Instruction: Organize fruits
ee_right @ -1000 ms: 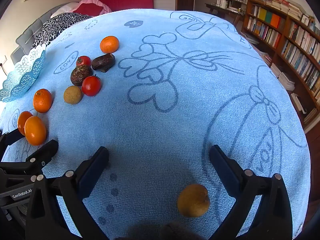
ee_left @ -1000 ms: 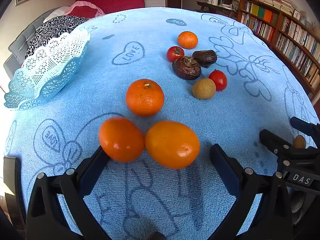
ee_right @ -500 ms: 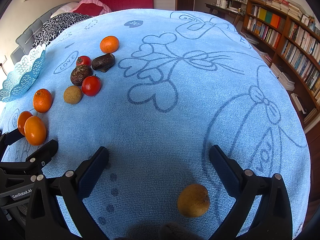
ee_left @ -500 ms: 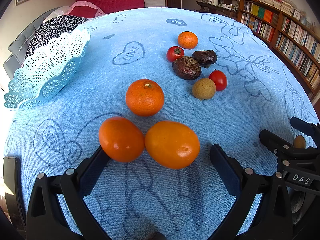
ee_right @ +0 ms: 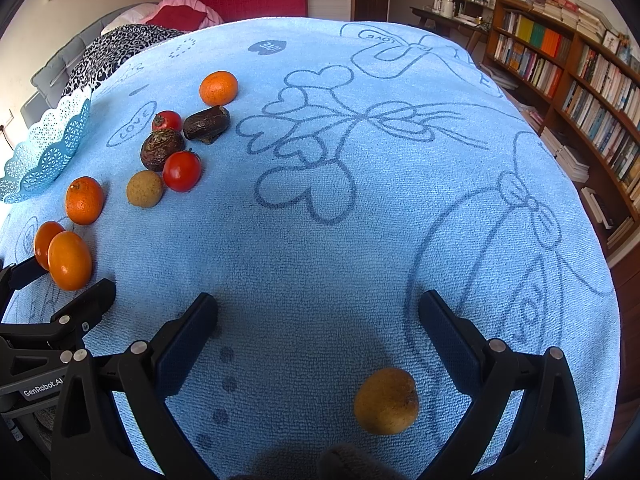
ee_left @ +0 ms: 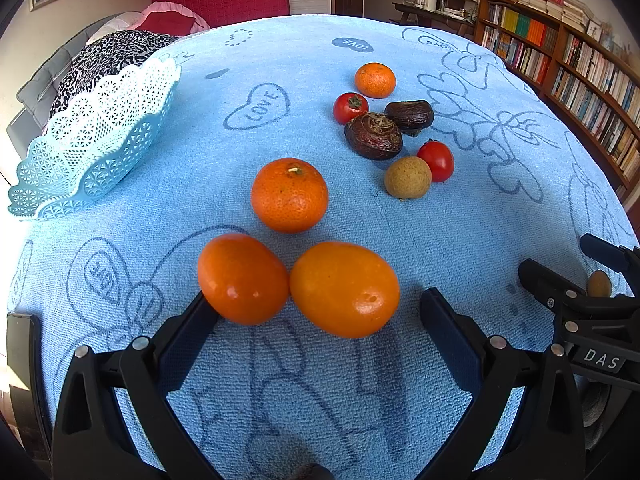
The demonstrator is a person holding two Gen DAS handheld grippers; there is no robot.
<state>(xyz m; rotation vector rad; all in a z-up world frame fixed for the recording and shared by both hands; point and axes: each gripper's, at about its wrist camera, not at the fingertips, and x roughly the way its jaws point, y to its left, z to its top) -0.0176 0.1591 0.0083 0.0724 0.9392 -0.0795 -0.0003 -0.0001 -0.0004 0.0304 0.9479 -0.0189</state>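
Two smooth orange fruits (ee_left: 243, 278) (ee_left: 345, 289) lie side by side just past the tips of my open left gripper (ee_left: 318, 314). Behind them sits a mandarin (ee_left: 289, 195). Farther back lie a brown round fruit (ee_left: 407, 177), two tomatoes (ee_left: 437, 160) (ee_left: 350, 108), two dark wrinkled fruits (ee_left: 373, 136) (ee_left: 409, 114) and a second mandarin (ee_left: 375, 80). A light blue lace basket (ee_left: 96, 140) stands at the left, nothing visible inside. My right gripper (ee_right: 318, 314) is open, with a tan round fruit (ee_right: 386, 401) lying low between its fingers, nearer the right one.
A blue towel with drawn hearts and bows (ee_right: 360, 200) covers the table. A bookshelf (ee_right: 580, 92) lines the right wall. A patterned cushion (ee_left: 108, 60) and sofa lie beyond the basket. The right gripper's body (ee_left: 580, 304) shows at the left view's right edge.
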